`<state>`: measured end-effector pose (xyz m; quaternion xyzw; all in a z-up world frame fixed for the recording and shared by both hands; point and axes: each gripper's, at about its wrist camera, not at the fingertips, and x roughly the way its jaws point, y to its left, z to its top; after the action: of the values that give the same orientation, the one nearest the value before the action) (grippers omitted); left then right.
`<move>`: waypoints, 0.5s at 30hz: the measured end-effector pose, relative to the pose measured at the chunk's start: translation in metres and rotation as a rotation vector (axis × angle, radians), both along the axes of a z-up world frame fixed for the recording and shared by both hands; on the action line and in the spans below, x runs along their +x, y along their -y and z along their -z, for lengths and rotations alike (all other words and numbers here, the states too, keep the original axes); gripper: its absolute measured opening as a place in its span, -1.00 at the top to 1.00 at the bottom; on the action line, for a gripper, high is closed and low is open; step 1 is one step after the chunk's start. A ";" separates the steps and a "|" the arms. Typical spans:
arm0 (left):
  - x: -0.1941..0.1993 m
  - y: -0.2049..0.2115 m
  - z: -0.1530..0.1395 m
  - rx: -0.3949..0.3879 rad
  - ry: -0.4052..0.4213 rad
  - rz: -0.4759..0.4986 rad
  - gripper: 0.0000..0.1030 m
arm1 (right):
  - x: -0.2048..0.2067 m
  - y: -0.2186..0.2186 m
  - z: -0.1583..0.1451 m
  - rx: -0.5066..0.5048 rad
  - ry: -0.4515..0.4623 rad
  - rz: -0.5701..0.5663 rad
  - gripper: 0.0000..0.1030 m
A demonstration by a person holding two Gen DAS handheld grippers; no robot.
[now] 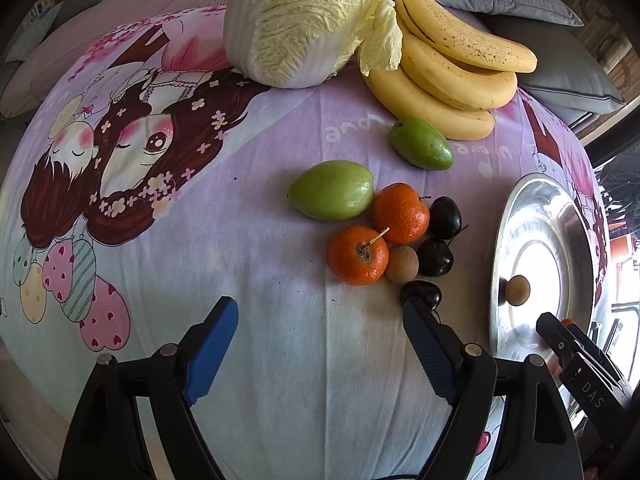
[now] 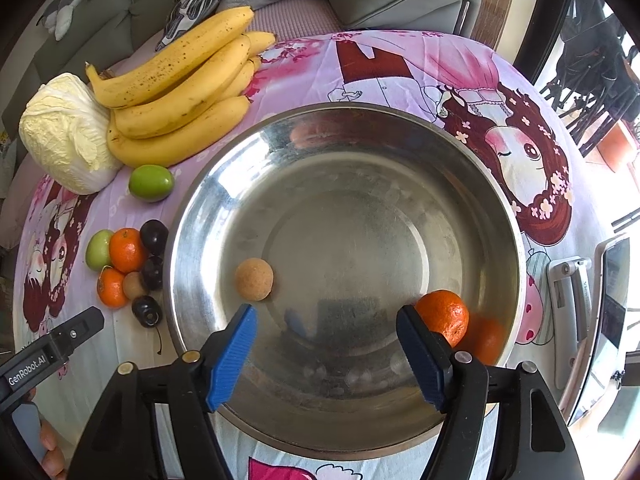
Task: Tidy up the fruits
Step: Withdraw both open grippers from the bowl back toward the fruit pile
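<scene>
Steel basin (image 2: 360, 128) lay directly under the right gripper (image 2: 326, 350), whose jaws stood wide and empty, a mandarin (image 2: 444, 314) resting just outside its right finger and a brown longan (image 2: 254, 279) just beyond its left, so a drop looked finished. Wide and empty too, the left gripper (image 1: 320, 354) hung over bare cloth (image 1: 280, 360) with the cluster of 2 mandarins (image 1: 358, 256), cherries (image 1: 436, 258) and probably a longan just ahead to its right; next it needed 1 fruit centred between its pads, clear of the basin's rim.
</scene>
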<state>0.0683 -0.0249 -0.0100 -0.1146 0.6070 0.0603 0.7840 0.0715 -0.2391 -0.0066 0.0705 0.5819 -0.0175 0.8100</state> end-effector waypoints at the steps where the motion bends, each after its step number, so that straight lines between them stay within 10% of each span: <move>1: 0.000 0.000 0.001 0.000 -0.003 0.002 -0.66 | 0.000 0.000 0.000 0.003 0.001 -0.002 -0.48; 15: 0.001 -0.001 0.010 -0.006 -0.018 -0.022 -0.79 | 0.000 -0.006 -0.005 0.033 0.053 -0.033 -1.00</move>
<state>0.0696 -0.0237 -0.0202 -0.1230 0.6128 0.0681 0.7776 0.0711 -0.2333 -0.0014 0.0749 0.5616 0.0072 0.8240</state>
